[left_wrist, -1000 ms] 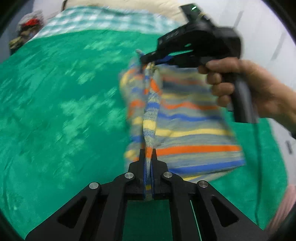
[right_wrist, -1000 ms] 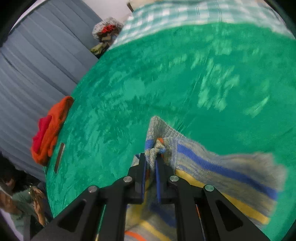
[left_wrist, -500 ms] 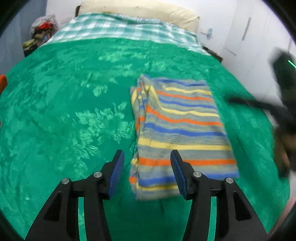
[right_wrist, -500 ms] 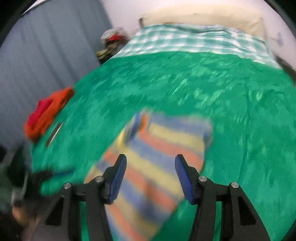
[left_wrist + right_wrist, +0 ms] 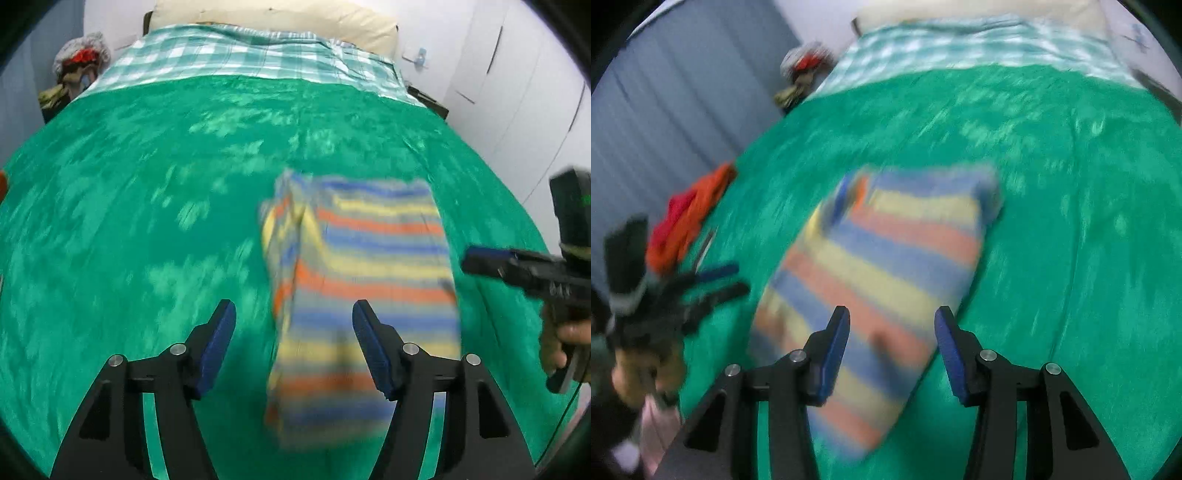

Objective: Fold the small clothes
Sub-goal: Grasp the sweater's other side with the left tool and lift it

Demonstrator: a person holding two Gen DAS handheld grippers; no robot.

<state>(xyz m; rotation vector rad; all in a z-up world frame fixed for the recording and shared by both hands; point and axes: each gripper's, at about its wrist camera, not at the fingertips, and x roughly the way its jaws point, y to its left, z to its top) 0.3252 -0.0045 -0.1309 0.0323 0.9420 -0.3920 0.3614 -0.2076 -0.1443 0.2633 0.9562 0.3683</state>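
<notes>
Striped garment lying folded and flat on the green bedspread, toward its near right part. Left gripper poised above the near end, jaws just opened wide and apart, cloth below them but not pinched. Right gripper likewise over the near end of the cloth in its own view, jaws apart after closing in slightly, nothing gripped. Knit fabric, judging by the look: soft, light, limp, likely to sag and slide open if lifted by one layer. Bunched folded edge along the left side thicker. Best taken at two corners of one short edge, all layers pinched together. Red and orange clothes waiting at the bedspread's left edge.
</notes>
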